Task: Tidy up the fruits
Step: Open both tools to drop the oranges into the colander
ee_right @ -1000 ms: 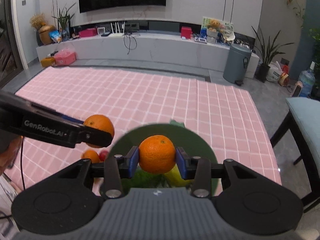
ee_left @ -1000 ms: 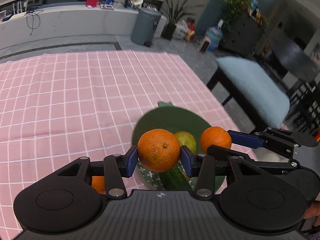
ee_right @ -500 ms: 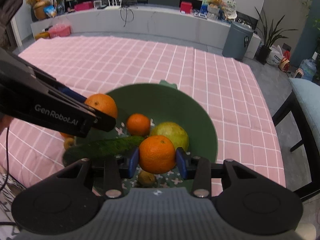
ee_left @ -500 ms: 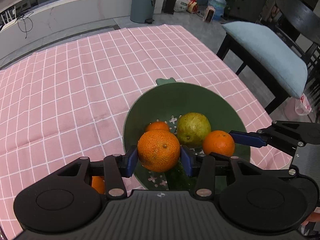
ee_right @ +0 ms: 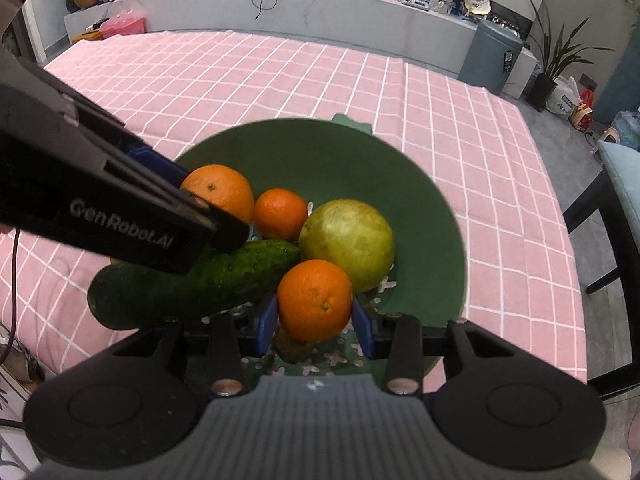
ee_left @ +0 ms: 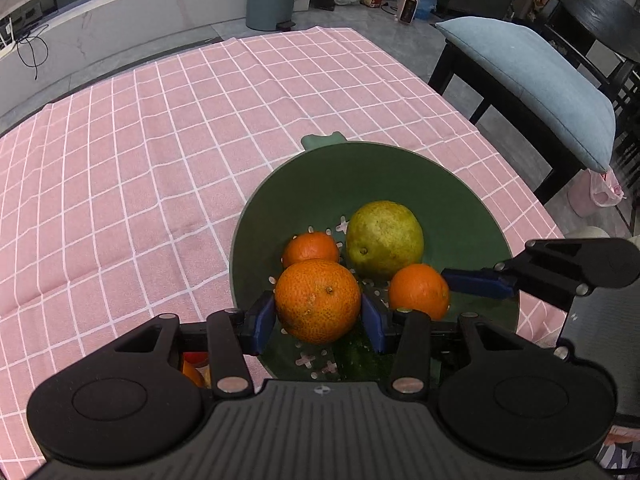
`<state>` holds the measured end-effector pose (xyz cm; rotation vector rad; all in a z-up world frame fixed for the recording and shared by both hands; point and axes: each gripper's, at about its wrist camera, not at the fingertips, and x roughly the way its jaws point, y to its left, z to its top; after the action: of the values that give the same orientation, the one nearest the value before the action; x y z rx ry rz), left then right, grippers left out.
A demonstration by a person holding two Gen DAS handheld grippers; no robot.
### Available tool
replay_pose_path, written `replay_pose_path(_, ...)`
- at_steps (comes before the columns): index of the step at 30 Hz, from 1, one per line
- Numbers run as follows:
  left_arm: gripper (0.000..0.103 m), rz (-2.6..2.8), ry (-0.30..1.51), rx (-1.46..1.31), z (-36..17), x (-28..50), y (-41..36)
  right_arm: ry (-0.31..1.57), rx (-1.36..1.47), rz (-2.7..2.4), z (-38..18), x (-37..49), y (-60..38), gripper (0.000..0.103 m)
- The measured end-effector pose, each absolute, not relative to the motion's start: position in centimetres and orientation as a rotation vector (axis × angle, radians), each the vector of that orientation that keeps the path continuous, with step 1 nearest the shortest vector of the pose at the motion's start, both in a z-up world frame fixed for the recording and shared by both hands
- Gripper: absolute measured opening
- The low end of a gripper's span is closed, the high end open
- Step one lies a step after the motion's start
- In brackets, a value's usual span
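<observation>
A green colander bowl [ee_left: 360,168] [ee_right: 320,148] stands on the pink checked tablecloth. In it lie a small orange [ee_left: 310,249] [ee_right: 281,213], a yellow-green pear [ee_left: 384,238] [ee_right: 346,242] and a cucumber [ee_right: 192,284]. My left gripper [ee_left: 318,316] is shut on a large orange [ee_left: 318,306] [ee_right: 220,192] just over the bowl's left side. My right gripper [ee_right: 314,320] is shut on another orange [ee_right: 315,299] [ee_left: 419,291] low over the bowl's near right part. A small brown fruit [ee_right: 294,346] lies under it.
The tablecloth [ee_left: 120,160] covers the table to the left and far side. More small fruit [ee_left: 192,372] lies on the cloth under my left gripper. A bench with a blue cushion [ee_left: 528,76] stands to the right of the table.
Both grippers have come down and tilted over the bowl with their oranges still held. The fruit inside the bowl has come into view.
</observation>
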<state>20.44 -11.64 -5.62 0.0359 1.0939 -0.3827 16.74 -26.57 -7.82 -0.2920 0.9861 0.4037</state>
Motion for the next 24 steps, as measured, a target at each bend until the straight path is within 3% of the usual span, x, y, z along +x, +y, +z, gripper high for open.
replay_pose_path(7, 0.053, -0.387, 1.100, -0.035, -5.8, 20.8, -10.8, 1.000, -0.286, 0.406, -8.1, 16.8, -26.4, 0.038)
replay_pose_path(12, 0.067, -0.396, 1.084, -0.078, -5.3, 20.6, -10.3, 0.997, -0.301, 0.404, -7.9, 16.5, -26.3, 0.039)
replay_pose_path(14, 0.072, -0.407, 1.080, -0.086, -4.9, 20.4, -10.2, 0.992, -0.307, 0.400, -7.7, 16.4, -26.1, 0.045)
replay_pose_path(18, 0.074, -0.413, 1.056, -0.085, -3.9, 19.8, -10.1, 0.972, -0.324, 0.388, -7.0, 16.1, -25.8, 0.049)
replay_pose_path(22, 0.074, -0.418, 1.031, -0.096, -2.9, 19.0, -9.7, 0.936, -0.339, 0.366, -5.8, 15.5, -25.7, 0.065)
replay_pose_path(24, 0.074, -0.421, 1.022, -0.103, -2.3, 18.6, -9.3, 0.905, -0.347, 0.350, -5.0, 15.0, -25.5, 0.067)
